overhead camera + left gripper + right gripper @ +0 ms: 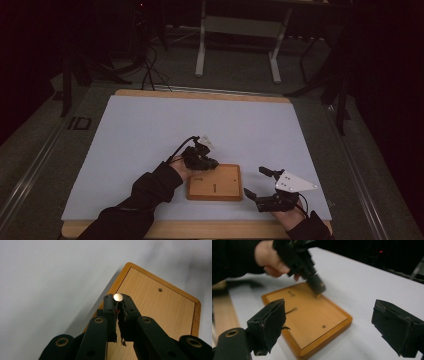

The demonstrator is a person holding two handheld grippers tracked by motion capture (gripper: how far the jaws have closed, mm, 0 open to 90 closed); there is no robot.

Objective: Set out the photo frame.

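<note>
Holding a small metal pin (118, 297) pinched at its tips, your left gripper (117, 305) hovers over the wooden board (215, 182), lower centre; your right gripper (260, 186) spread wide beside it.

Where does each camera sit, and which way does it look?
High view: above the person's side, looking forward and down; forearms, left gripper, right gripper.
Left gripper view: along closed fingers pinching a small metal peg.
Right gripper view: between open fingers toward the left hand.
All share the wooden board.
</note>
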